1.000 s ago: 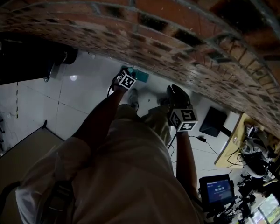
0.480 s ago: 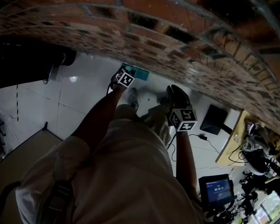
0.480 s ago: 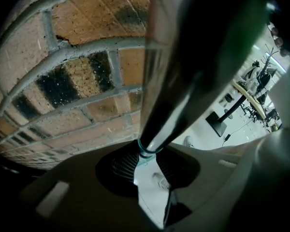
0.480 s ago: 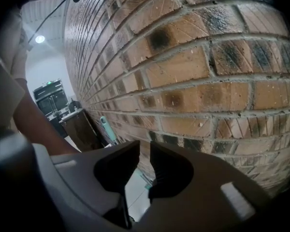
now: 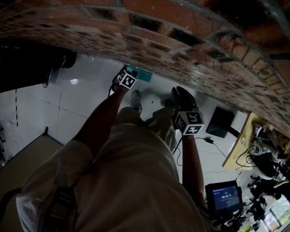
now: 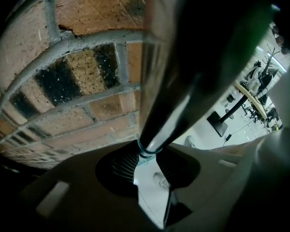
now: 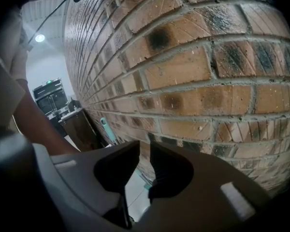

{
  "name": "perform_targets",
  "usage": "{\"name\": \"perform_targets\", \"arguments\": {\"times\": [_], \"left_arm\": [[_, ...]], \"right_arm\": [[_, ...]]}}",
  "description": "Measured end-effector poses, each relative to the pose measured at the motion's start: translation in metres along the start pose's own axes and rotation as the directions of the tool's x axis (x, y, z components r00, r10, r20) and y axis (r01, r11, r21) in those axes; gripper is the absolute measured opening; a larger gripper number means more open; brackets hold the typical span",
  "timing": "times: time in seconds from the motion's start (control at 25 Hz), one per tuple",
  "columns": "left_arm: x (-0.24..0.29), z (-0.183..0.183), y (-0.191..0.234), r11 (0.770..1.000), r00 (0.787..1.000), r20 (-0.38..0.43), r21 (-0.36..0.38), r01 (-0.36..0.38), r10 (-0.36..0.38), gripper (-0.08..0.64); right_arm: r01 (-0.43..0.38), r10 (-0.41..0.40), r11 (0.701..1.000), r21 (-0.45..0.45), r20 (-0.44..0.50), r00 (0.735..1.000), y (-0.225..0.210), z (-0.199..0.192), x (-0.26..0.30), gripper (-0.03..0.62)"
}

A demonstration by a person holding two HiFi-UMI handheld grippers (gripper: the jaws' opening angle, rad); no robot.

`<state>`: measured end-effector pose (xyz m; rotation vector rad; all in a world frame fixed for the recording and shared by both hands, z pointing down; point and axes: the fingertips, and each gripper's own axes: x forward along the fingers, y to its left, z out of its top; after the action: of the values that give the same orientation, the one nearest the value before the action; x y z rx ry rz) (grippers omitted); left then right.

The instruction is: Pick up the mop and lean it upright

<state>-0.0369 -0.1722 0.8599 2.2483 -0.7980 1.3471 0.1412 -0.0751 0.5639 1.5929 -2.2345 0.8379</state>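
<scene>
Gripping the mop handle (image 6: 183,91) firmly in the left tool (image 6: 147,153), close beside the brick wall (image 6: 77,81); impossible to tell whether touching it. Holding the right tool (image 7: 145,151) slightly apart, empty, facing that wall. Likely to slide along the wall and topple if released off balance.

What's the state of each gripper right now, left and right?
Left gripper: closed on the mop handle.
Right gripper: jaws slightly apart, nothing between them.
</scene>
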Motion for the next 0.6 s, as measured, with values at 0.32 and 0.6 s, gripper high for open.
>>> {"name": "perform_targets", "arguments": {"times": [0.32,0.6], "left_arm": [[0.004,0.011,0.011,0.999,0.999,0.002,-0.018,-0.038,0.038,0.135],[0.007,0.009,0.015,0.999,0.999,-0.01,-0.03,-0.038,0.038,0.137]], "right_arm": [[-0.004,0.003,1.0,-0.006,-0.017,1.0,-0.001,-0.003,0.0,0.069],[-0.014,0.014,1.0,-0.006,-0.009,1.0,0.003,0.0,0.003,0.069]]}}
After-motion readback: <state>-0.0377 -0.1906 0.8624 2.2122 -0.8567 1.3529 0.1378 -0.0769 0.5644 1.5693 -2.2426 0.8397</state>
